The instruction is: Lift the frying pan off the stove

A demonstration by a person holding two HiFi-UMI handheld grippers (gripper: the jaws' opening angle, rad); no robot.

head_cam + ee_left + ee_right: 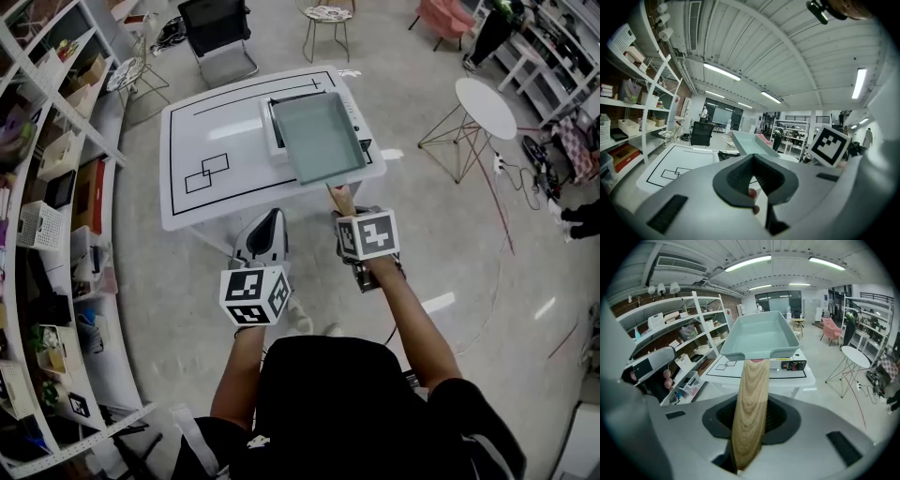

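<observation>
A pale green rectangular frying pan [319,136] with a wooden handle [340,199] hangs tilted over the white stove [277,141] on the white table [216,122]. My right gripper [345,214] is shut on the handle's near end. In the right gripper view the handle [750,404] runs up between the jaws of that gripper [749,432] to the pan [761,336], which sits above the stove [792,364]. My left gripper [265,223] hovers in front of the table's near edge, shut and holding nothing. The left gripper view looks past the left gripper [757,180] to the pan [750,143].
Black outlines are marked on the table's left half [208,173]. Stocked shelves [56,187] line the left wall. A black chair [217,33] and a stool [326,23] stand beyond the table. A round white side table [485,108] stands at the right, with cables on the floor [511,216].
</observation>
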